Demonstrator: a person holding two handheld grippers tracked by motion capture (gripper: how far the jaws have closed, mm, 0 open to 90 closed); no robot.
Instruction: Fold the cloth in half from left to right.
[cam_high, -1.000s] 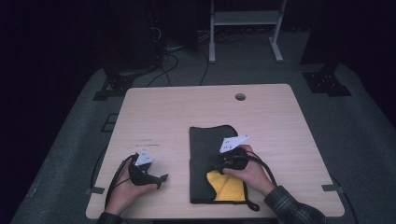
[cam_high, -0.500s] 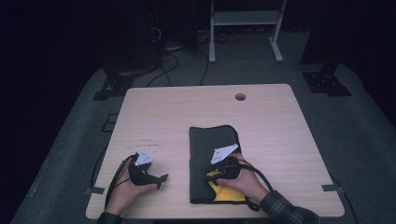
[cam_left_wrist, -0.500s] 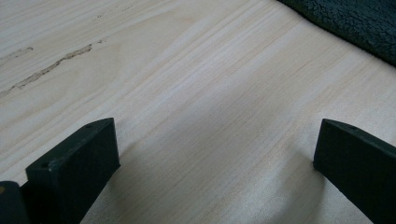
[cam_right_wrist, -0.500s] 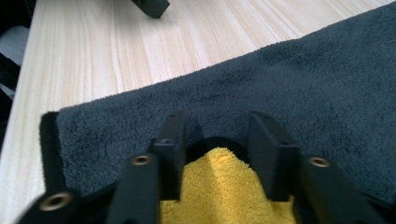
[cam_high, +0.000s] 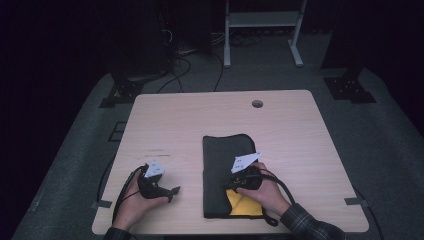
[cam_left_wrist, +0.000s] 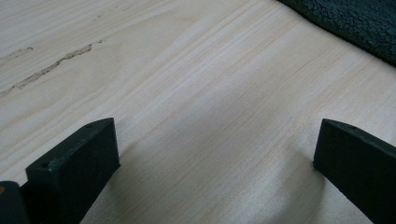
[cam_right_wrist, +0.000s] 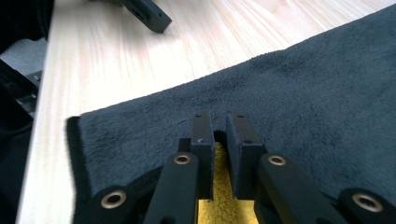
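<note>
Taking the dark cloth (cam_high: 227, 170) as our landmark, we find the left gripper (cam_high: 172, 190) resting on the table (cam_high: 300, 130) off the cloth's left edge, jaws spread with only bare wood between them. The right gripper (cam_right_wrist: 219, 135) sits on the cloth's near end, its jaws just closed to a narrow gap, pinching the yellow cloth (cam_high: 243, 204) edge. We judge the dark cloth's long axis runs away from the person, and the right hand (cam_high: 262, 192) is nearer.

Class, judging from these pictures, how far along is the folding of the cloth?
Done: the dark cloth lies as a narrow folded strip on the table. In hand: the right claw, whose jaws have just been closing, pinches the cloth's near edge, where its yellow side shows. Left: probably another fold; the left claw rests open on bare wood.
</note>
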